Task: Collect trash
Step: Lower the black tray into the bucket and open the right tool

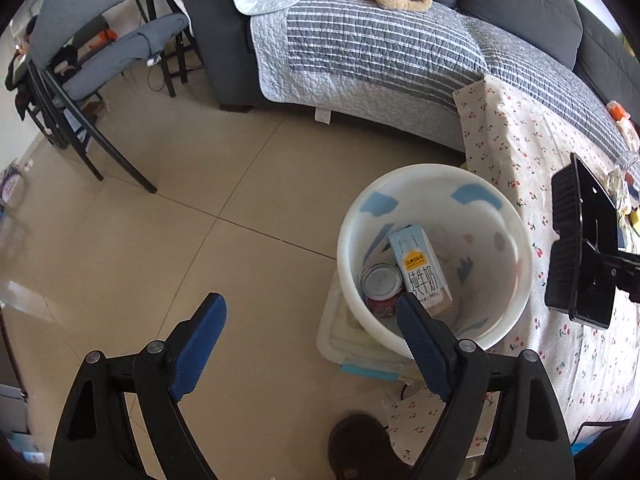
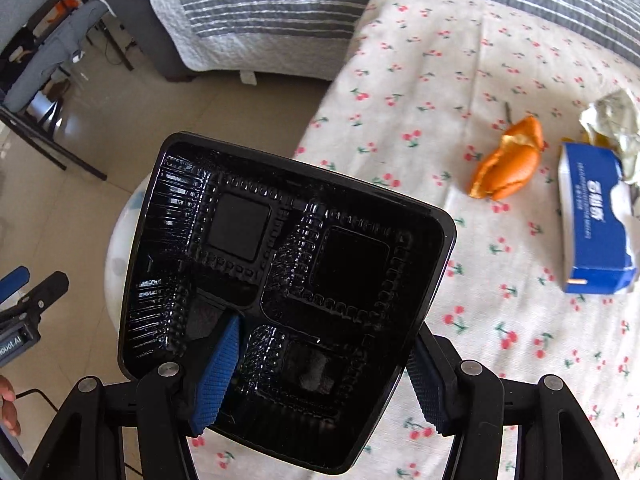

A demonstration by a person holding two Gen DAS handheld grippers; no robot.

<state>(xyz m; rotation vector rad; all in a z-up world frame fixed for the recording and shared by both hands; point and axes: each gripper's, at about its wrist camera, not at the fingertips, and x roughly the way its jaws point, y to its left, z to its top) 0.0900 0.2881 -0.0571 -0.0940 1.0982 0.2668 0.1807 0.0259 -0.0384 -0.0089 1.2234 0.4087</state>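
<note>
A black compartment tray (image 2: pixel 280 280), a piece of the trash being collected, sits clamped in the right claw (image 2: pixel 320 380), one blue pad inside its rim and the other outside the right edge; it is held above the near edge of the worktop (image 2: pixel 460 80), which is covered with a cherry-print cloth; the left wrist view shows the same tray (image 1: pixel 580 240) edge-on, just right of a white bucket (image 1: pixel 516 280); the bucket stands on the floor beside the worktop, resting on a pale plastic lid (image 1: pixel 340 344); inside it lie a milk carton (image 1: pixel 420 272), leaning, and a tin can (image 1: pixel 380 284) beside it; the left claw (image 1: pixel 312 328) hangs above the bucket's near rim with its blue fingers spread wide and nothing between them; on the worktop, well apart from the tray, lie an orange peel (image 2: pixel 508 160), a blue tissue box (image 2: pixel 592 220) and crumpled wrapping (image 2: pixel 616 120); a grey sofa (image 1: pixel 520 8) with a striped quilt stands behind.
</note>
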